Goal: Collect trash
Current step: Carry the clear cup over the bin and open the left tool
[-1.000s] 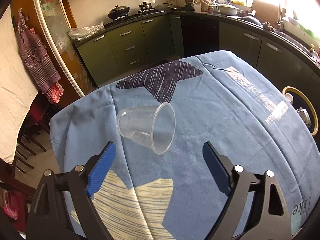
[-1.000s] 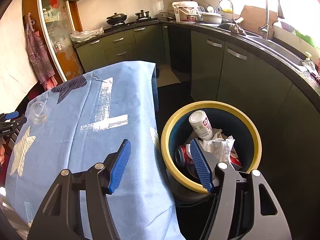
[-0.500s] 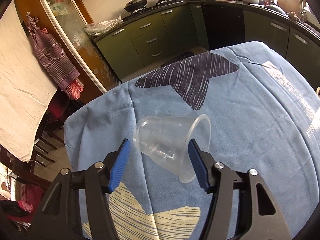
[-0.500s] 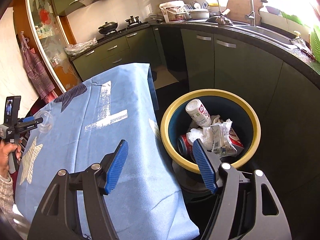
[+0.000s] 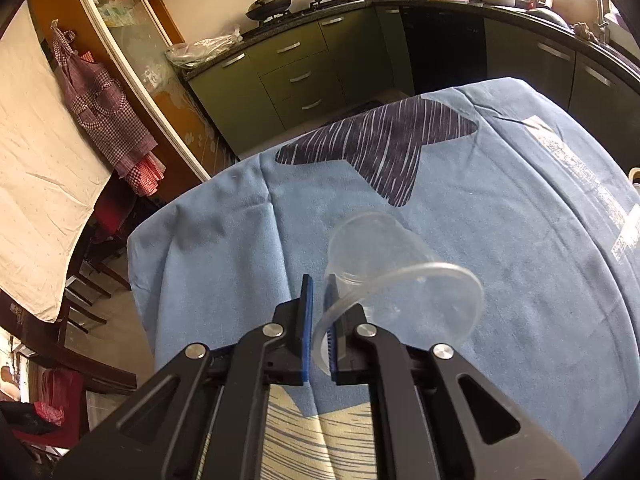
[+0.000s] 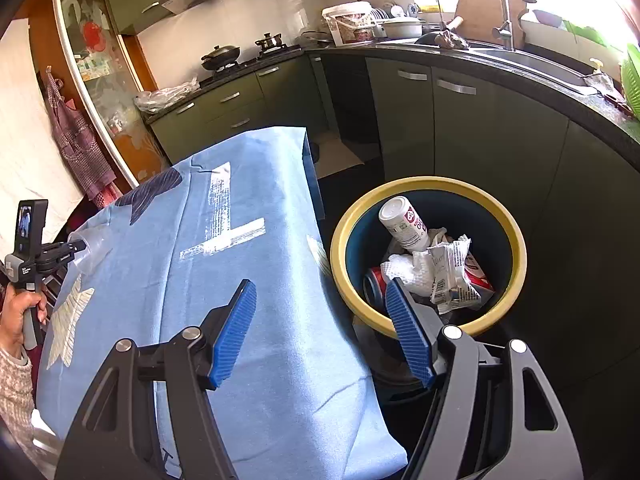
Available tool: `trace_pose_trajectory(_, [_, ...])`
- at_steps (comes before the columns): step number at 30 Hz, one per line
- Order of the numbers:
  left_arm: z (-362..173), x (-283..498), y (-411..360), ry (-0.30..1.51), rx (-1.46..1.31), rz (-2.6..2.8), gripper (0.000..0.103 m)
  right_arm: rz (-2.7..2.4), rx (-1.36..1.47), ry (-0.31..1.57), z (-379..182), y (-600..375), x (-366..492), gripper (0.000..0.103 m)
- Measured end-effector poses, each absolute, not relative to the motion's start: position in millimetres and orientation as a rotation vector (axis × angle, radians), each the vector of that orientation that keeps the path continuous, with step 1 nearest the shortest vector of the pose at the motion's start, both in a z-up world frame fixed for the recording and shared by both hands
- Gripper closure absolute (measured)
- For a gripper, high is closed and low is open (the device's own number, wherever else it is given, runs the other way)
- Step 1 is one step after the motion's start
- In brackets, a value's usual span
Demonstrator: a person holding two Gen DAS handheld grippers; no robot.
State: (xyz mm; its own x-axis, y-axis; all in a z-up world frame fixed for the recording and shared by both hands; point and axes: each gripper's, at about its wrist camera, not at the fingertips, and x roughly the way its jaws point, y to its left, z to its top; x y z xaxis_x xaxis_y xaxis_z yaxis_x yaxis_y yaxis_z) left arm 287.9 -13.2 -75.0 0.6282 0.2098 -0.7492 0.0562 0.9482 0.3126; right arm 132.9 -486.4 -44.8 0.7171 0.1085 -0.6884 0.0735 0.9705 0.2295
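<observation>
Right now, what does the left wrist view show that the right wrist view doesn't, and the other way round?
Only the left wrist view shows the grip up close: the left tool pinches the wall of the clear plastic cup at its rim. Only the right wrist view shows the open right tool and the yellow-rimmed trash bin holding a white bottle and wrappers. Both show the blue tablecloth and the cup.

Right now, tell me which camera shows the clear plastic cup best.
The left wrist view. There the clear plastic cup fills the centre, its rim pinched in the left gripper above the blue tablecloth. The right wrist view shows it only small and faint at the far left edge.
</observation>
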Motion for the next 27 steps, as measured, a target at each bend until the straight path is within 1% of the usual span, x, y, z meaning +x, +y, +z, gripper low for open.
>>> trace_pose_trajectory(7, [-43.1, 251.0, -19.7, 0.799, 0.288, -0.013, 0.098, 0.013, 0.243, 0.767, -41.1, -485.2, 129.5, 0.035])
trace_pose_trajectory(14, [2.6, 208.8, -49.8, 0.688, 0.282, -0.128, 0.098, 0.004, 0.247, 0.764, -39.4, -487.4, 126.2, 0.035])
trace_pose_trajectory(21, [35.3, 182.0, -98.6, 0.628, 0.307, -0.28, 0.098, -0.012, 0.254, 0.74, -33.9, -495.7, 117.0, 0.034])
trace_pose_trajectory(27, [48.9, 175.4, -166.1, 0.584, 0.352, -0.436, 0.098, -0.063, 0.253, 0.718, -28.8, -513.4, 103.5, 0.033])
